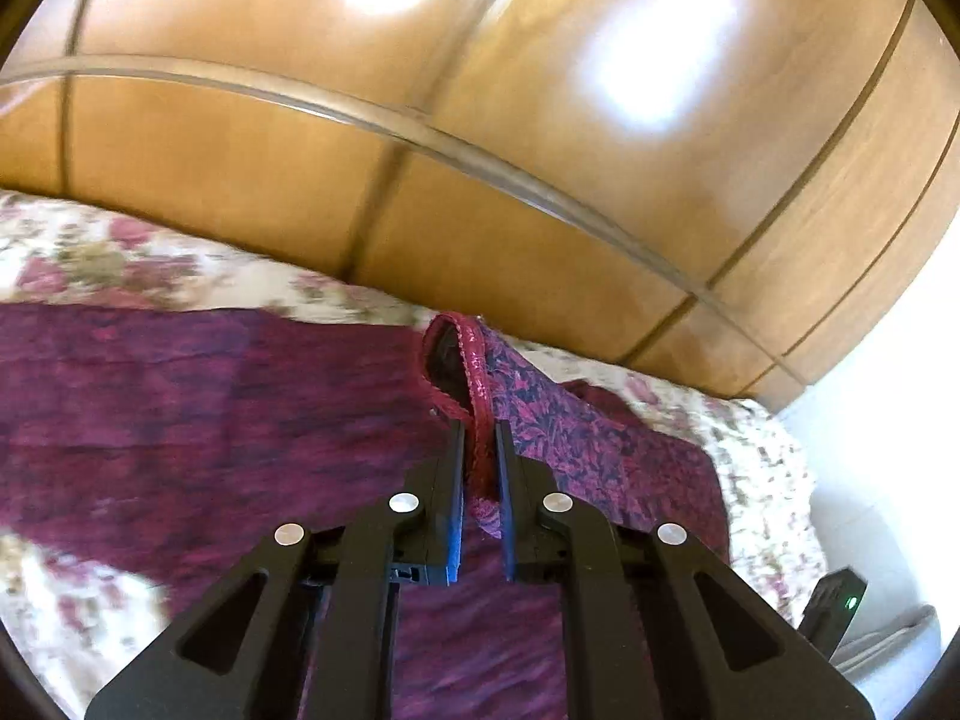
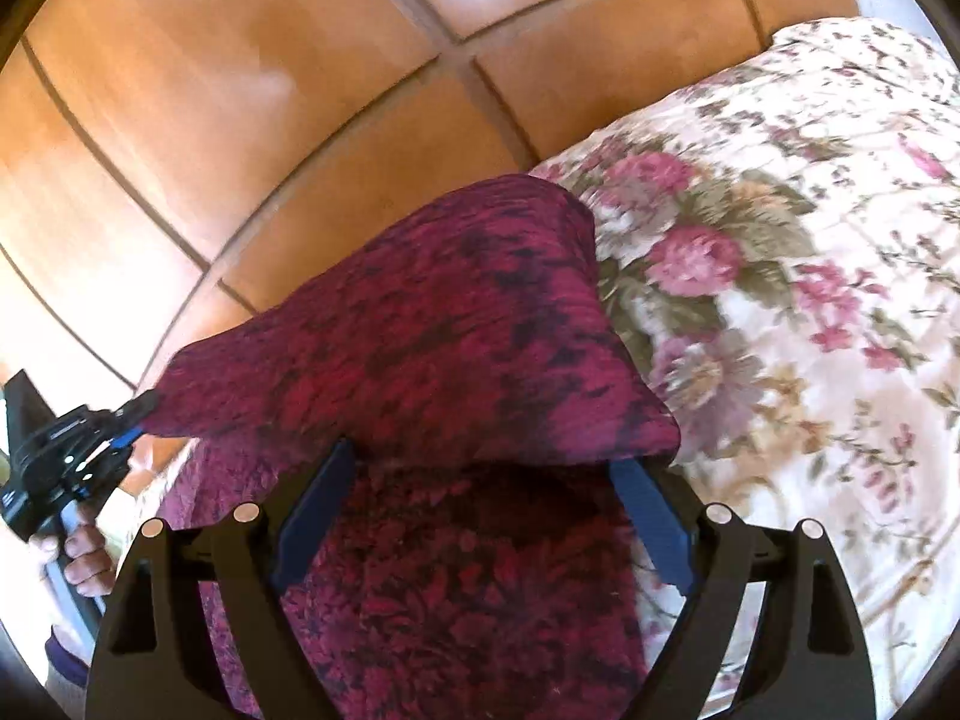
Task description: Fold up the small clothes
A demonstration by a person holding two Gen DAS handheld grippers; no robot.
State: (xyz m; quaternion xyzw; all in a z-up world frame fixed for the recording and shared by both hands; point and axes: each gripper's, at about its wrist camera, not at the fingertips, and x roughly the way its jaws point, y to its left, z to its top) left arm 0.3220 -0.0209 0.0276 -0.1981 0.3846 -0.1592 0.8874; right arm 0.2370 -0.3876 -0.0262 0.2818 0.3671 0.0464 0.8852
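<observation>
- Left wrist view: at the far left the bedspread [image 1: 90, 252], cream with pink flowers, covers the bed and gives a soft, flat place to fold on.
- Spread over it is the garment [image 1: 180, 420], a maroon patterned cloth that lies mostly flat toward the left, probably so its outline can be read before folding.
- At the middle, the left tongs [image 1: 480, 450] are closed tight on the red trim [image 1: 474, 396], the lace-edged border of the garment; the pinch sits on the edge so that one layer can be raised and carried over.
- Behind, the wooden wardrobe [image 1: 480, 120] fills the background, well apart from the work.
- Right wrist view: at the far left the left tongs [image 2: 135, 411] appear again with a hand [image 2: 78, 552] on their handle, holding a corner of the garment [image 2: 420, 330] up off the bed, so the cloth arches like a flap.
- In the middle, the right tongs [image 2: 483, 516] stand wide open with nothing gripped; the raised flap hangs between and above the blue pads [image 2: 651, 516], likely waiting to take the opposite edge.
- To the right, the bedspread [image 2: 780, 300] lies bare, leaving room to lay the fold.
</observation>
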